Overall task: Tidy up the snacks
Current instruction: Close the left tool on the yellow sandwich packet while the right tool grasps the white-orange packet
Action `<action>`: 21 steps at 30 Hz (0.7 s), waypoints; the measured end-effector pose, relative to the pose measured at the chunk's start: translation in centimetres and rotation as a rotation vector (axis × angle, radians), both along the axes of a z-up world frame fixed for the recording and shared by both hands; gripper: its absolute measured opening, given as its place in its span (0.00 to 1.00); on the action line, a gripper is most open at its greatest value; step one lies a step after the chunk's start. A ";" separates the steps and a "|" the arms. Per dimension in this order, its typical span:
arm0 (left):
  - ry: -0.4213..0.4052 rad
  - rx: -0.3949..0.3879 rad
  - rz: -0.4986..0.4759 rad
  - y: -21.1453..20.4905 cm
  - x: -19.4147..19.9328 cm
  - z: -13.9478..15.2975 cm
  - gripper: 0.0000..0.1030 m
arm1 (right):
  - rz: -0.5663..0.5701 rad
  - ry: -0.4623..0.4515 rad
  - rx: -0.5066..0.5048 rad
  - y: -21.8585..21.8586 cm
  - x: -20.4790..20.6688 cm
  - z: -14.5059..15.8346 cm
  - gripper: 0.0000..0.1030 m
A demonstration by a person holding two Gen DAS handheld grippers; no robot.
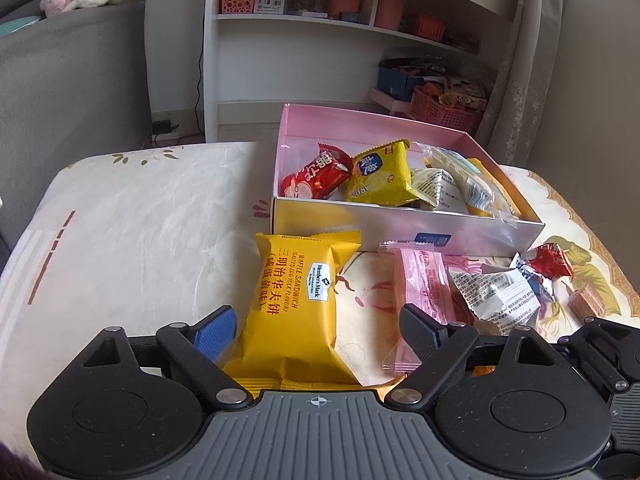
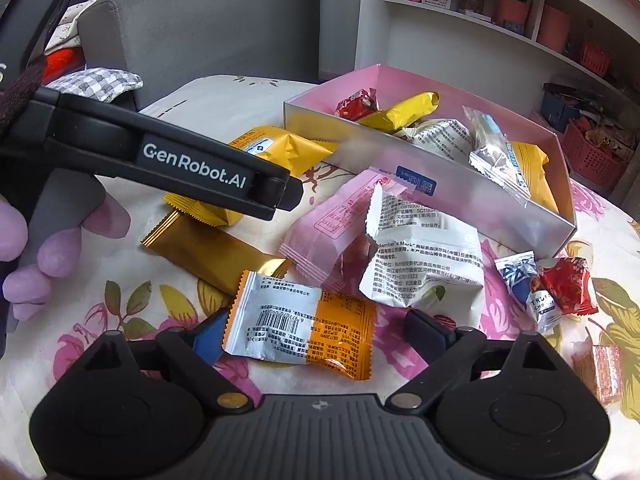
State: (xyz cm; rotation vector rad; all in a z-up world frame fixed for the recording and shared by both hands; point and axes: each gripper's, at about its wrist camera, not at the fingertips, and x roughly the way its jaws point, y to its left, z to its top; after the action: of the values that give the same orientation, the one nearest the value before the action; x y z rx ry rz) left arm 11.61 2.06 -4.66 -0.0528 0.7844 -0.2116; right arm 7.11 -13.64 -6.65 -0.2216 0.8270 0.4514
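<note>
Black tool (image 1: 316, 330), blue pads (image 1: 214, 336), silver screws

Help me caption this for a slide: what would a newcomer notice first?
The pink box at the back, already holding several snacks. In front of it, loose packets lie scattered on the floral cloth. A yellow waffle sandwich packet sits between the left gripper's open jaws.

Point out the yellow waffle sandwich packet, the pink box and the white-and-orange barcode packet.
yellow waffle sandwich packet (image 1: 294, 312), left wrist view, middle of its printed face.
pink box (image 1: 400, 222), left wrist view, its silver near wall.
white-and-orange barcode packet (image 2: 298, 326), right wrist view, near its barcode.
</note>
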 end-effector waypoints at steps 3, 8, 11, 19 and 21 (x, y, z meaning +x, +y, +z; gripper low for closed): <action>0.005 0.004 -0.003 0.0 -0.1 0.0 0.77 | 0.012 -0.008 -0.001 -0.1 -0.2 0.1 0.75; 0.017 0.020 0.006 0.1 -0.2 -0.1 0.54 | 0.023 -0.018 -0.004 -0.1 -0.6 0.4 0.63; 0.035 0.028 0.031 0.3 -0.1 0.0 0.44 | 0.032 -0.022 -0.007 -0.1 -0.8 0.5 0.59; 0.063 0.035 0.057 0.8 -0.6 0.4 0.40 | 0.053 -0.018 0.016 -0.4 -1.3 1.3 0.45; 0.070 0.029 0.056 1.0 -0.8 0.5 0.40 | 0.055 -0.018 0.021 -0.5 -1.3 1.6 0.41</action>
State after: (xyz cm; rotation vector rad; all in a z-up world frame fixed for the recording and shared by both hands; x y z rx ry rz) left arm 10.79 3.08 -4.16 -0.0547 0.8542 -0.1454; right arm 5.76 -14.18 -5.10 -0.2289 0.7997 0.5094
